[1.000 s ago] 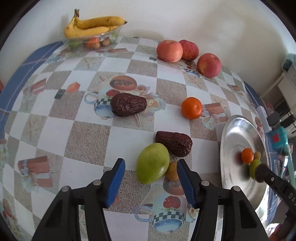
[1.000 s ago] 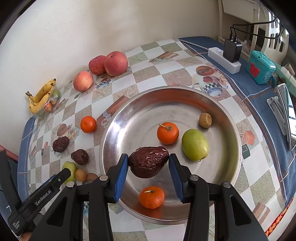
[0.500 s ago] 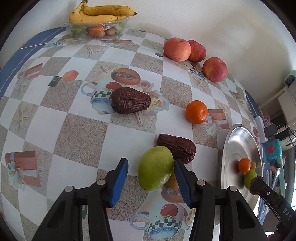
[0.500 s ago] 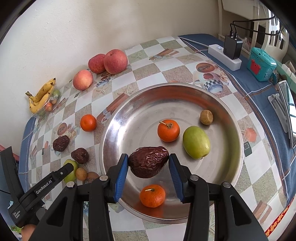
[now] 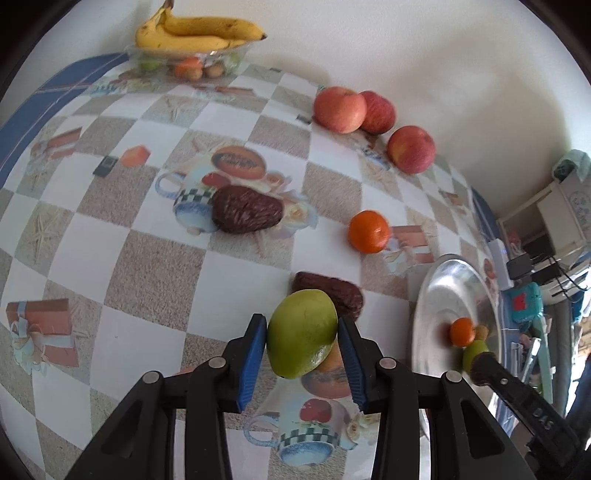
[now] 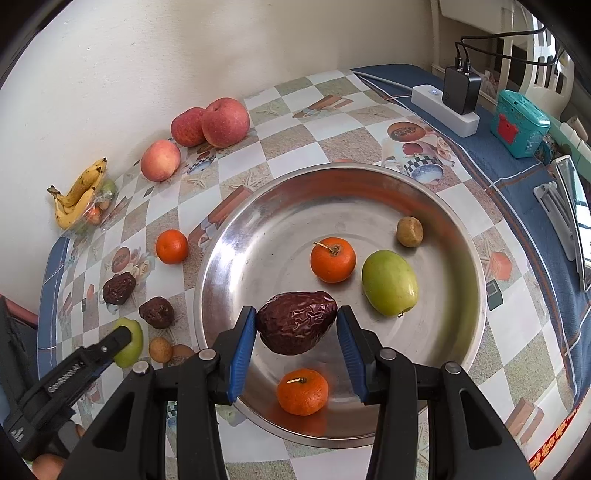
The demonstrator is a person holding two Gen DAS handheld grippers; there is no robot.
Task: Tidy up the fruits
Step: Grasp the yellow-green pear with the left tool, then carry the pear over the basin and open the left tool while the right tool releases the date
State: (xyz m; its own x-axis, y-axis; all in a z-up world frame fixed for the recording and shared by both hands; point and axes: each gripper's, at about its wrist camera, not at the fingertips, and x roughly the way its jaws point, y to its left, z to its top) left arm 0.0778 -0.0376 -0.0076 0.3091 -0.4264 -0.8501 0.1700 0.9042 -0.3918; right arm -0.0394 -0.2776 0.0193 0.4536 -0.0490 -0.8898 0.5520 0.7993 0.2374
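Observation:
My left gripper (image 5: 302, 332) is shut on a green mango-like fruit (image 5: 301, 339) low over the checked tablecloth. A wrinkled brown date (image 5: 332, 291) lies right behind it, and a small orange-brown fruit is partly hidden under it. My right gripper (image 6: 296, 325) is shut on a dark wrinkled date (image 6: 295, 321) over the near left part of the steel tray (image 6: 258, 229). In the tray lie two tangerines (image 6: 333, 259) (image 6: 303, 392), a green fruit (image 6: 389, 282) and a small brown fruit (image 6: 410, 231).
On the cloth left of the tray lie a tangerine (image 5: 369, 231), another date (image 5: 245, 208) and three apples (image 5: 340, 109) by the wall. Bananas (image 5: 199, 35) top a clear box in the far corner. A power strip (image 6: 445, 110) and teal box (image 6: 519, 123) stand beyond the tray.
My left gripper moved forward over the green fruit and its fingers closed onto it. The right gripper stayed over the tray with the date held.

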